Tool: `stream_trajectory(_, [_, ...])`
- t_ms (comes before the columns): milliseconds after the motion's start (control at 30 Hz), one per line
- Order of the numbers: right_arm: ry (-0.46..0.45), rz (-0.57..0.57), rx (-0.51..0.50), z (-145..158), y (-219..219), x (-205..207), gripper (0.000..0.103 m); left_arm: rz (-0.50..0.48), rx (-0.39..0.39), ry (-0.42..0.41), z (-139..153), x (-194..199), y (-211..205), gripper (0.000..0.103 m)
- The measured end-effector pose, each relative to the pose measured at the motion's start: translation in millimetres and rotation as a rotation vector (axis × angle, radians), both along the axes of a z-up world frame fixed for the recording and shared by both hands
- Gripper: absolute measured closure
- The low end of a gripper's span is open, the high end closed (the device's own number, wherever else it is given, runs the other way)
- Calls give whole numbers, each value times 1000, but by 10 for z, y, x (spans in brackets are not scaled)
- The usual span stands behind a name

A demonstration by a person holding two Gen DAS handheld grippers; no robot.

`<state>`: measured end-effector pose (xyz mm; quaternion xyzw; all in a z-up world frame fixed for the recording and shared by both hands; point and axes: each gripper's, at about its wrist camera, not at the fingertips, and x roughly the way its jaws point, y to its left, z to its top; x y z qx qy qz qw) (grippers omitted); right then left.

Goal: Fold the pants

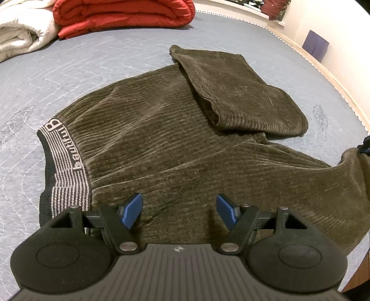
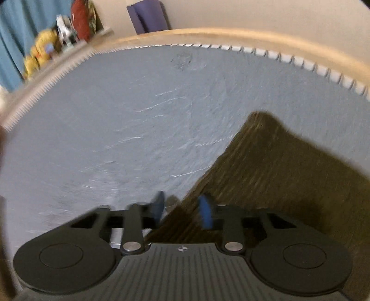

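Dark olive ribbed pants lie on the grey-blue quilted bed. The striped waistband reading "beautiful" is at the left. One leg is folded back over the top. My left gripper is open and empty, hovering just above the pants near their front edge. In the blurred right wrist view, my right gripper has its blue pads partly closed around an edge of the pants, with the fabric running between the fingers. That leg rises at the right edge of the left wrist view.
A folded red quilt and a white blanket lie at the far left of the bed. The wooden bed edge runs along a cream wall, with a purple mat and a cluttered shelf beyond it.
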<state>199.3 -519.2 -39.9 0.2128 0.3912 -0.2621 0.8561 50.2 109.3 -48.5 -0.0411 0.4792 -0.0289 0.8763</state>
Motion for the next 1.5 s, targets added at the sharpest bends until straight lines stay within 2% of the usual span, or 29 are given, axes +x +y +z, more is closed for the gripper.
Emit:
stream_trajectory(33, [2, -29, -26, 18, 17, 11, 97, -1, -3, -3, 11, 6, 6, 27])
stream_trajectory(100, [-60, -119, -32, 68, -46, -59, 100, -6, -10, -13, 33, 20, 2, 27])
stream_trajectory(200, [-132, -265, -123, 193, -165, -157, 103, -27, -15, -40, 74, 25, -20, 27])
stream_trajectory(267, [-95, -329, -204, 160, -232, -167, 103, -44, -4, -51, 72, 25, -45, 27])
stream_trajectory(300, [-93, -307, -172, 103, -305, -156, 98, -51, 1, -51, 66, 28, -56, 27])
stream_trajectory(367, [-106, -249, 24, -40, -481, -186, 98, -63, 2, -47, 40, 33, -52, 27])
stream_trajectory(433, [-139, -255, 55, -38, -560, -298, 93, -68, -12, -42, 7, 33, -27, 35])
stream_trajectory(467, [-147, -257, 48, 13, -602, -395, 84, -76, -23, -36, -19, 41, -4, 43])
stream_trajectory(500, [-160, -251, 52, 50, -646, -476, 72, -86, -32, -22, -74, 55, 30, 56])
stream_trajectory(533, [-178, -242, 62, 85, -699, -557, 68, -86, 1, 23, -191, 81, 74, 62])
stream_trajectory(567, [-194, -235, 68, 123, -757, -652, 62, -78, 44, 54, -289, 88, 109, 83])
stream_trajectory(600, [-200, -234, 61, 164, -820, -757, 58, -80, 58, 33, -325, 63, 156, 87])
stream_trajectory(733, [-179, -265, 12, 244, -1114, -1220, 52, -32, 9, 40, -204, -32, 299, 87])
stream_trajectory(867, [-114, -298, -53, 184, -1343, -1674, 40, 44, -41, 12, -37, -208, 533, 68])
stream_trajectory(900, [-94, -301, -57, 150, -1392, -1779, 38, 58, -65, 7, -6, -260, 605, 67])
stream_trajectory(933, [-81, -297, -52, 95, -1405, -1824, 38, 80, -84, 9, 30, -302, 662, 64])
stream_trajectory(967, [-66, -280, -31, 55, -1440, -1914, 38, 107, -94, 7, 54, -359, 727, 57])
stream_trajectory(1033, [-56, -242, 14, -26, -1426, -1946, 37, 155, -112, -8, 112, -471, 876, 53])
stream_trajectory(1067, [-53, -214, 11, -41, -1397, -1957, 37, 176, -125, -13, 139, -528, 947, 50])
stream_trajectory(1100, [-37, -183, -12, -36, -1350, -1956, 37, 199, -143, -15, 155, -593, 1025, 41])
stream_trajectory(1167, [-8, -142, -45, -40, -1260, -1922, 37, 241, -145, -9, 149, -684, 1154, 32])
stream_trajectory(1233, [11, -140, -65, -47, -1232, -1913, 43, 280, -160, -3, 107, -758, 1259, 32])
stream_trajectory(1367, [30, -148, -92, -52, -1198, -1880, 71, 271, -285, 54, -85, -769, 1368, 31])
stream_trajectory(1400, [25, -146, -89, -36, -1192, -1895, 77, 250, -291, 71, -154, -743, 1348, 31])
stream_trajectory(1433, [22, -146, -89, -30, -1191, -1901, 78, 234, -272, 83, -229, -712, 1310, 31])
stream_trajectory(1500, [17, -149, -88, -10, -1190, -1911, 81, 192, -204, 65, -307, -690, 1219, 32])
